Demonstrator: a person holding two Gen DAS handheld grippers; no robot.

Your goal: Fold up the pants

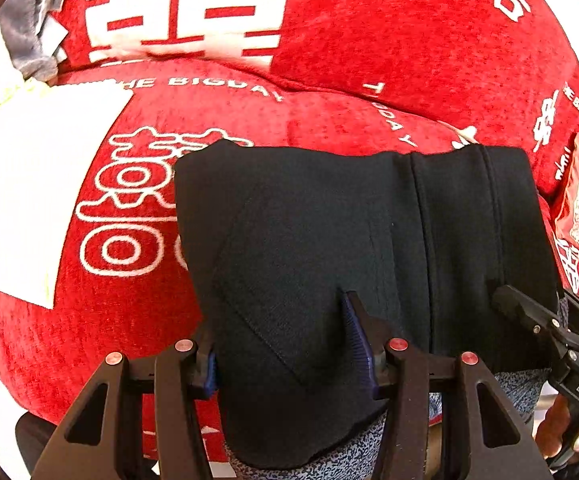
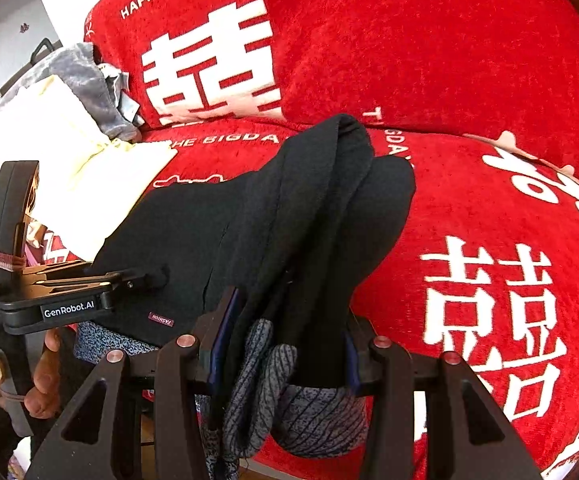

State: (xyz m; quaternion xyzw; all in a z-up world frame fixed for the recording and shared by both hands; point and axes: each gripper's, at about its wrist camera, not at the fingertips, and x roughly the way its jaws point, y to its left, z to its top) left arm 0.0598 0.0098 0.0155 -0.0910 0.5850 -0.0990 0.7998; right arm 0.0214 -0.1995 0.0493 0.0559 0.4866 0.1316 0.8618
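Item: pants (image 1: 329, 220), black, with a grey patterned lining showing at the near edge. They are being held over a red sofa cover (image 1: 129, 312) printed with white characters, the far end already lying on the seat cushion and the near end raised in both grippers.

Left gripper (image 1: 285, 344): its jaws are being kept at a middling width, closed on a thick fold of the black cloth. Right gripper (image 2: 285, 344): likewise clamped on a bunched edge, the grey lining spilling out below the pads. In the right wrist view the cloth is being gathered into a ridge toward the far side, possibly several layers, though the count cannot be read.

Neighbouring items: a pale yellow cloth (image 2: 69, 172) and a grey garment (image 2: 85, 76) at the far left, near the pants' left edge.

Handling note: the fold is best being carried across with both grippers kept level and evenly apart, so the near edge is being laid square on the far one. The bunched right side should be being drawn taut before release. The yellow cloth is to be kept clear.
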